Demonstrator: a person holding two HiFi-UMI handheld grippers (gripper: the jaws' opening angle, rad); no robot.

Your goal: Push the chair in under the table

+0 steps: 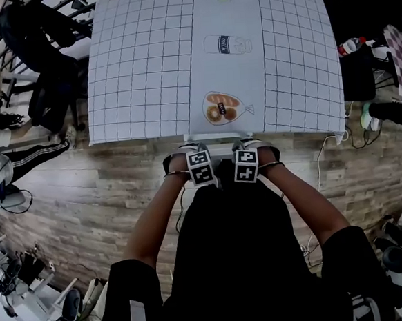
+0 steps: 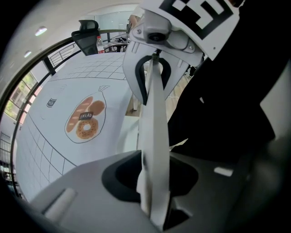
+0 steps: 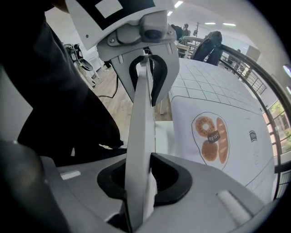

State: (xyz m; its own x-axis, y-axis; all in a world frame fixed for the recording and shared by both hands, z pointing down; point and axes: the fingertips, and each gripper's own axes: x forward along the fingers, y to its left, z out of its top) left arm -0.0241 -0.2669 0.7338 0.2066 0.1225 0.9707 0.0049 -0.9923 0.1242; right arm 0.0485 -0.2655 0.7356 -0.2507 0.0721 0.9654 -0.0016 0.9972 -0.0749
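I am gripping the white chair's backrest (image 2: 153,127) with both tools. The left gripper (image 2: 157,193) is clamping its thin top edge, and the right gripper (image 3: 138,189) is clamping the same edge just beside it, both pointing steeply down. The chair is standing at the near edge of the table (image 1: 145,71), in line with the bread drawing (image 1: 222,107) on the gridded cover.

What I am worrying about is the grip itself. The jaws are pinching only a narrow panel edge, so a hard shove could make the pads slide along it or tip off the top. With both tools sitting close together near the middle, I am getting little leverage against twisting. If one leg drags on the wooden floor (image 1: 86,193), the chair could swing and meet the table askew. The backrest could also strike the table edge and pinch my tools against it if I am pushing too far. A white cable (image 1: 320,155) is hanging by the right corner, near enough that a skewed chair leg might catch it.

My own body and arms are covering nearly all of the chair in the head view, so I am not seeing its legs or the table's legs at all. The pale surface beside the backrest in the gripper views is probably the seat, but I am not certain.
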